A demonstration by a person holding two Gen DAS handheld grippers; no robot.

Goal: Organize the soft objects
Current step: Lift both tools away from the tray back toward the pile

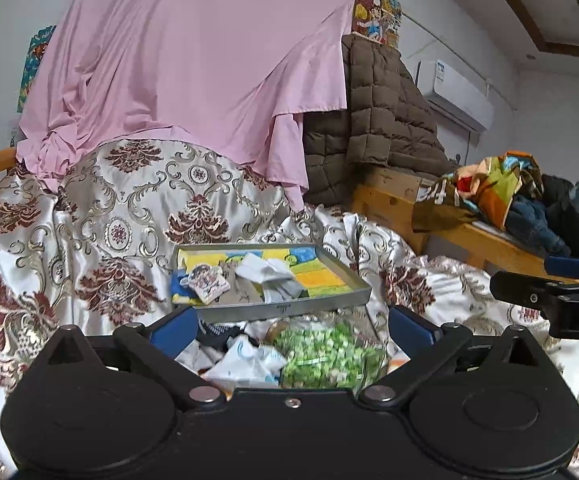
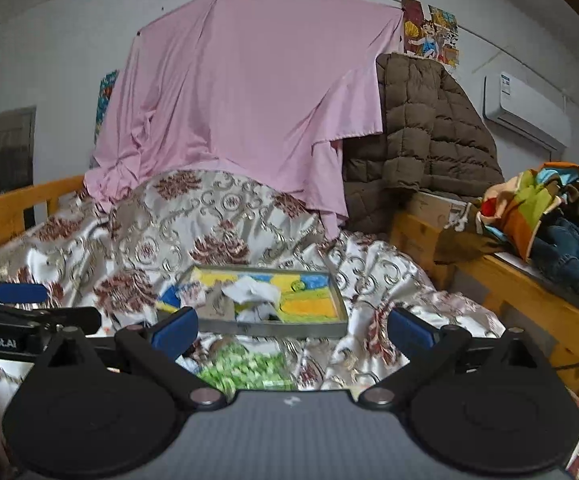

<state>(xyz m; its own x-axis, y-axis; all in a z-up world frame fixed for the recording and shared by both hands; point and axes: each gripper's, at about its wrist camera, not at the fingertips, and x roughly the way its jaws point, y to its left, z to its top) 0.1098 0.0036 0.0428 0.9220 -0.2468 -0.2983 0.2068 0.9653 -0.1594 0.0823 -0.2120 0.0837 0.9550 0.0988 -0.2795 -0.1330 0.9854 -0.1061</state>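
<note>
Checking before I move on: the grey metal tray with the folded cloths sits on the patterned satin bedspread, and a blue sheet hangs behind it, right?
Not quite: the hanging sheet is pink, not blue, as the right wrist view shows. The grey metal tray with folded cloths does sit on the patterned satin bedspread.

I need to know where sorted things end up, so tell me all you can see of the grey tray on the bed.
The tray is a shallow grey rectangle, metal by its look, with low upright walls. It rests slightly tilted on the patterned bedspread. Its floor shows yellow, blue and green patches. Inside lie crumpled white cloths and a small printed piece. Neither gripper touches it.
</note>
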